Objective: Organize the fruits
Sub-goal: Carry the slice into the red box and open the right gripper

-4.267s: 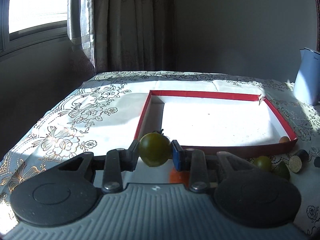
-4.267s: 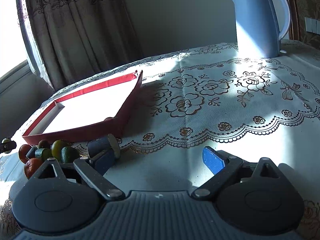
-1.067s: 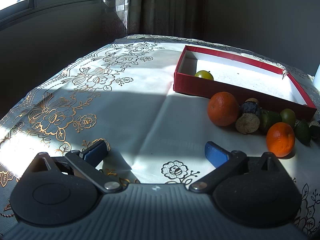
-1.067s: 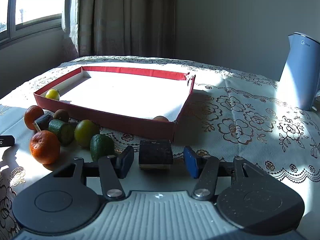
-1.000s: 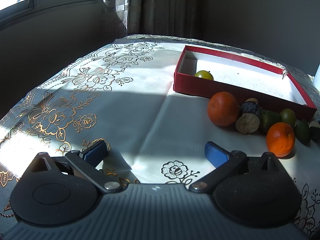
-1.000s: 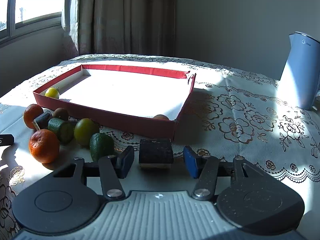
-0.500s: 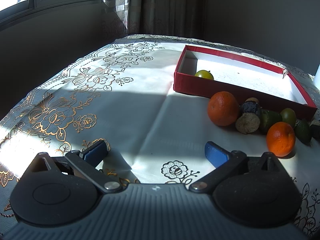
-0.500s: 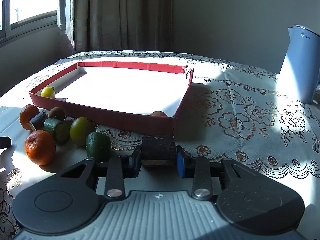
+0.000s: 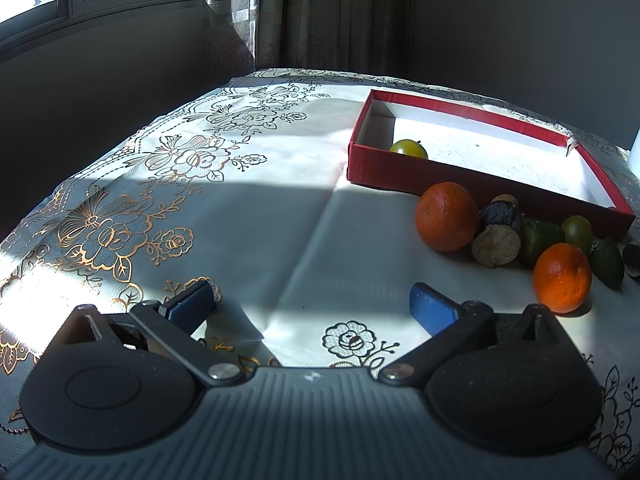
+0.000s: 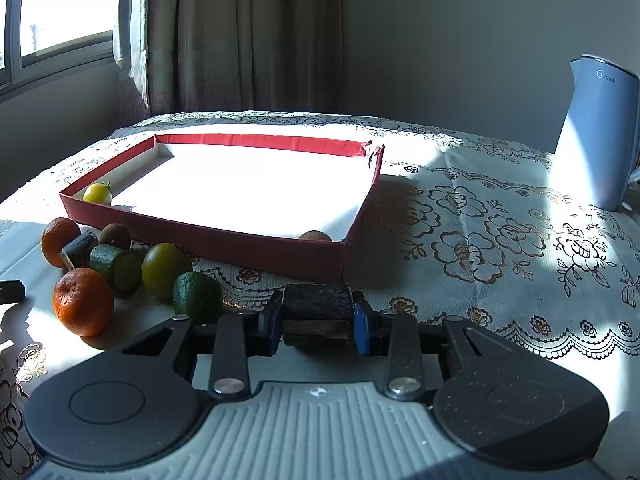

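My right claw is closed on a dark, bark-like block, its blue pads pressing both ends, just in front of the red tray. My left claw gapes wide over the flowered tablecloth, holding nothing. A yellow-green tomato sits in the tray's left corner; a brown fruit rests in its near right corner. Two oranges, green fruits and dark chunks cluster outside the tray's front wall. A pale kettle stands far right.
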The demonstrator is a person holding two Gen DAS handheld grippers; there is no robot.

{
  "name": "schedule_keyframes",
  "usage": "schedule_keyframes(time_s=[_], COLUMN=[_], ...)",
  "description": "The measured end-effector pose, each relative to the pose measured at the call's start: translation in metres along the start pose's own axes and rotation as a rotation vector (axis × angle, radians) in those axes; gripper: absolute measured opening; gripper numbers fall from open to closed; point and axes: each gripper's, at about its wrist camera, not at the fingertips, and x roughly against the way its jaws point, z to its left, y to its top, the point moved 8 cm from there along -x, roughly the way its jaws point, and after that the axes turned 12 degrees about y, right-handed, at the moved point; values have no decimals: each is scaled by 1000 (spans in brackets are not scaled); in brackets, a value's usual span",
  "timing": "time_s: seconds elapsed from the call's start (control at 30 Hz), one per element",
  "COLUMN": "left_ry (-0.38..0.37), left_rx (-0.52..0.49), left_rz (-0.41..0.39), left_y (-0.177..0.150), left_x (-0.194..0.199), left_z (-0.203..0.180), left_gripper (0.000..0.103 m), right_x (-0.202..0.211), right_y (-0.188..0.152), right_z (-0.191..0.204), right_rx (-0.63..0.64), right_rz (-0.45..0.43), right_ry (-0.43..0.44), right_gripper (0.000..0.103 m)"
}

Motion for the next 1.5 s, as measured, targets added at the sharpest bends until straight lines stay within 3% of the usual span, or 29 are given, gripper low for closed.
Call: schedule_keyframes(time_s=[0.37,0.6,0.93,1.07,1.17,1.3,1.5], left_ry=[0,2,2,3,3,3,4], left_rx=[0,-2,-3,-3,-3,-3,-4], left_rz=[0,0,0,0,0,0,0], left_y=[0,0,0,0,0,0,-1], left_x=[0,0,1,1,1,1,0], left_z=[0,0,0,0,0,0,1], left_gripper=[103,103,103,103,103,103,103], right_x=[8,17,-47,-53,-31,4,10], right_y=[5,44,78,74,72,58,18], right_z=[4,8,0,-10,-19,-46,-78], right_rx=[9,31,10,-18,-61,-80,-98], right_rz=[-29,-99,-45,-44,-88,-138,-33], right_ry=[8,33,80,53,69,-7,-107], right_gripper=[34,34,34,48,48,72,73])
